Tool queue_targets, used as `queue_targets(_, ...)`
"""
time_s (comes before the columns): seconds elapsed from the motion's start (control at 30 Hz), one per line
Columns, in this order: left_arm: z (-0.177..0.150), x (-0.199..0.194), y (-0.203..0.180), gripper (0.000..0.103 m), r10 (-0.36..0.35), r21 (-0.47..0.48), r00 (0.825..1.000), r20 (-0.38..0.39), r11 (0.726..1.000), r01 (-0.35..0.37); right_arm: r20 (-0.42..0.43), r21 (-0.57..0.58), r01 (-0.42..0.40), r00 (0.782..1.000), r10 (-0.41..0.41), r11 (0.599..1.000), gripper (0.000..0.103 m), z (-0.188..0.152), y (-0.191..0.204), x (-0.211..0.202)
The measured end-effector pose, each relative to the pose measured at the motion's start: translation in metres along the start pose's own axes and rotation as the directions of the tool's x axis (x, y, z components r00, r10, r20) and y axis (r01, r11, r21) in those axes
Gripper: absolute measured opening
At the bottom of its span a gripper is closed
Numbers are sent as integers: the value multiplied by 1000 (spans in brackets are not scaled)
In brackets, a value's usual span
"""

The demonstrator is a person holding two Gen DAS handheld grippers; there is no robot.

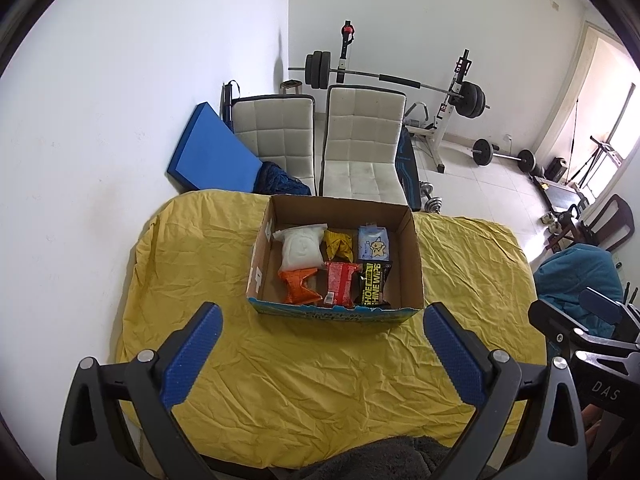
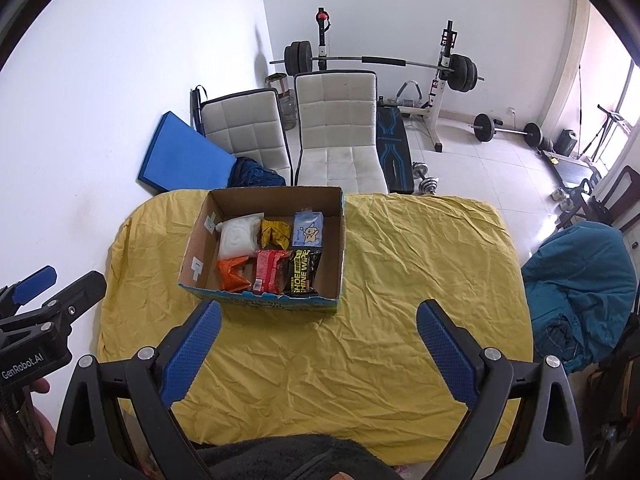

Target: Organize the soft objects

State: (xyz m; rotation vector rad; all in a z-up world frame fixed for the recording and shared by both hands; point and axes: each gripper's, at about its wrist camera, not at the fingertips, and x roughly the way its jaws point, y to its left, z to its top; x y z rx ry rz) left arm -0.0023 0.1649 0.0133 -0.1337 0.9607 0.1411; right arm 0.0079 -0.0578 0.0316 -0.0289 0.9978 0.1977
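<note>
Grippers first: left gripper (image 1: 322, 318) and right gripper (image 2: 319, 316) both hang with jaws spread wide, nothing between them, above the yellow cloth (image 1: 320, 372). Beyond sits the cardboard box (image 1: 416, 276), six soft packs inside in two rows, each pack's long axis running away from us.

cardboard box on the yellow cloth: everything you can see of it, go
The cardboard box is an open-topped brown carton with no lid, its outer front face printed blue with a ragged top edge. White tape patches mark the inner left wall. It sits upright on the yellow cloth, toward the far side. Inside, six soft packets lie in two rows, leaving bare floor along the right. Neither gripper touches it.
</note>
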Motion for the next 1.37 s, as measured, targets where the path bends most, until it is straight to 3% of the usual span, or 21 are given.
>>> queue_targets(1.37,-4,7,-9,103,-1,11,1000,-11,1000,1,4,77,53,999,-53,996,100,1,-18,6)
